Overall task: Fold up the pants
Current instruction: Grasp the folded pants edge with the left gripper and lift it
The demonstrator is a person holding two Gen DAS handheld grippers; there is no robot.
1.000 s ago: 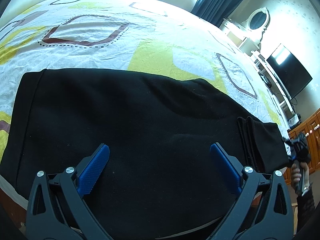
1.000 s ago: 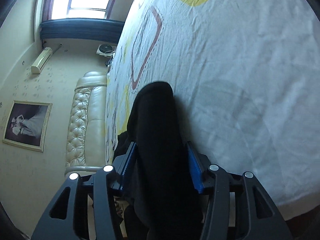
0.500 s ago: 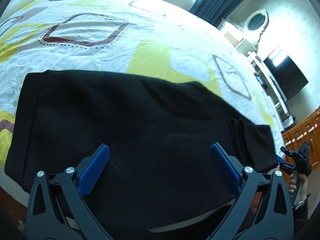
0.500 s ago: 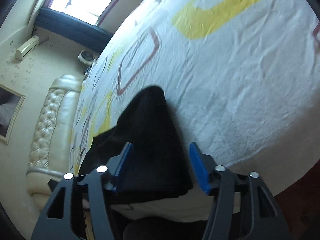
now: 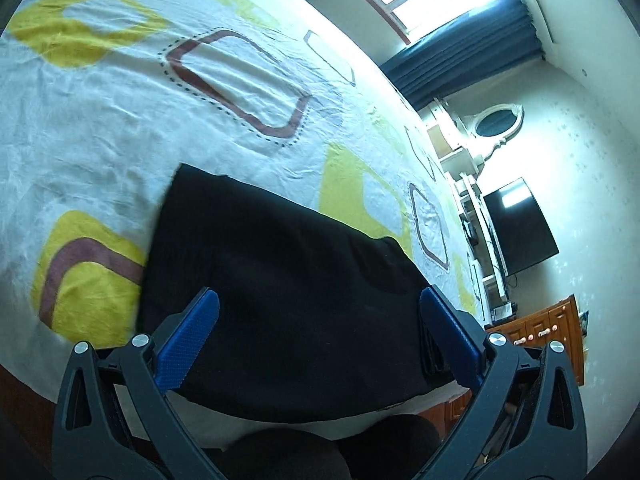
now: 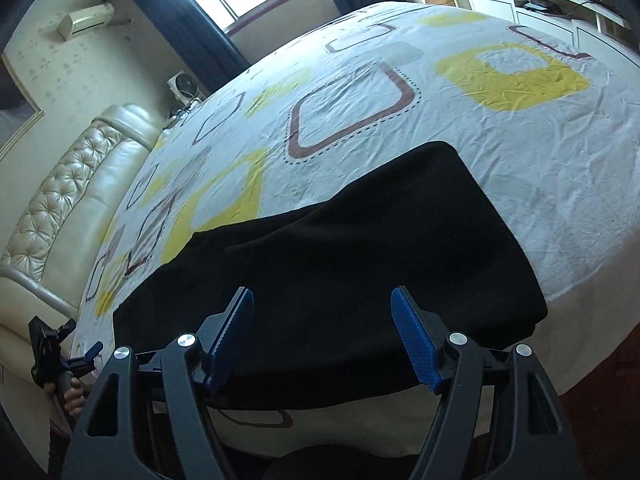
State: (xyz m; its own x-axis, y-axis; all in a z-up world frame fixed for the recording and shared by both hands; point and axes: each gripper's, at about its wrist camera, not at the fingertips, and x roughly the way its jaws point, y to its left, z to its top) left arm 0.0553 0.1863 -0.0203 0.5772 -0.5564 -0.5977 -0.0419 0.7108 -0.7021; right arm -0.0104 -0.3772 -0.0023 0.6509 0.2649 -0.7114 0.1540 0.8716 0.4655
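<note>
Both the left gripper [image 5: 318,322] and right gripper [image 6: 322,322] hang spread and empty above the black pants [image 6: 340,264], which lie folded ahead of their fingertips on the patterned bedsheet [image 6: 520,168], nothing between.

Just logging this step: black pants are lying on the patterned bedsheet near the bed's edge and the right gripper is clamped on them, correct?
Not quite. The black pants do lie on the patterned bedsheet near the bed's edge, but the right gripper is not clamped on them: the right wrist view shows its jaws standing wide apart, with nothing pinched between the pads.
</note>
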